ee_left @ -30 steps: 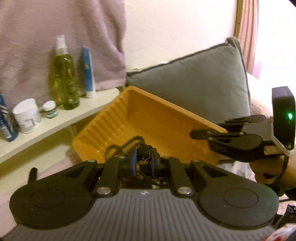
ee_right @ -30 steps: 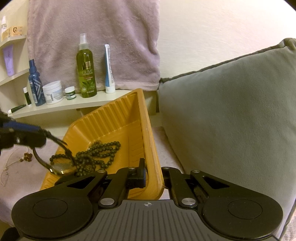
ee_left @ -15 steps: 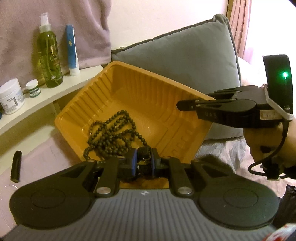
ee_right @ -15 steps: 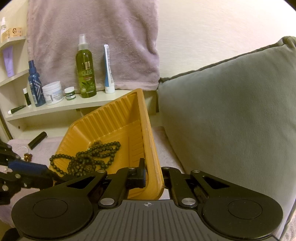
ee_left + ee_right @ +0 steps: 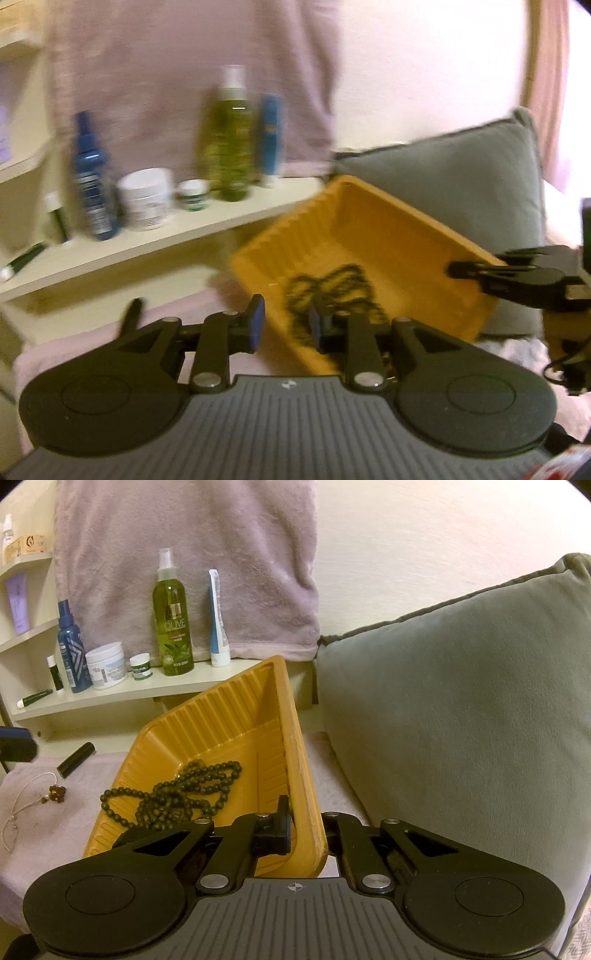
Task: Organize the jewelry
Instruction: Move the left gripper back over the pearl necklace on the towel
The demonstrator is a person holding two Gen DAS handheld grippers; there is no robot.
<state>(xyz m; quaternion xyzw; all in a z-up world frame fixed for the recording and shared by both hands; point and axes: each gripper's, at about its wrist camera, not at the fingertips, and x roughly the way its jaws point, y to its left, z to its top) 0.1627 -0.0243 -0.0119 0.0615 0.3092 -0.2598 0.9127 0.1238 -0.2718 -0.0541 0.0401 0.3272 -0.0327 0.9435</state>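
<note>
Through my left wrist camera, blurred, my left gripper [image 5: 284, 325] has its blue-padded fingers [image 5: 256, 321] spread apart with nothing between them. Just ahead of the fingertips and to their right sits the orange tray [image 5: 413, 236], tipped up on its far side against the gray cushion [image 5: 461, 173]. The dark bead necklace [image 5: 332, 291] lies heaped in the tray's low near part, right past my right-hand finger. Farther right, my right gripper [image 5: 476, 271] pinches the tray's rim at its corner. Ahead on the left, a shelf [image 5: 155, 243] carries bottles and jars.

Through my right wrist camera, my right gripper [image 5: 306, 830] is clamped on the tray's [image 5: 295, 753] near rim, one finger inside the wall and the other outside it. The bead necklace [image 5: 177, 797] lies in the tray just left of and ahead of my fingers. Off to the far left on the pink cloth [image 5: 55, 823] lie a thin cord with a small dark pendant [image 5: 57, 793] and a black tube [image 5: 75, 759].
</note>
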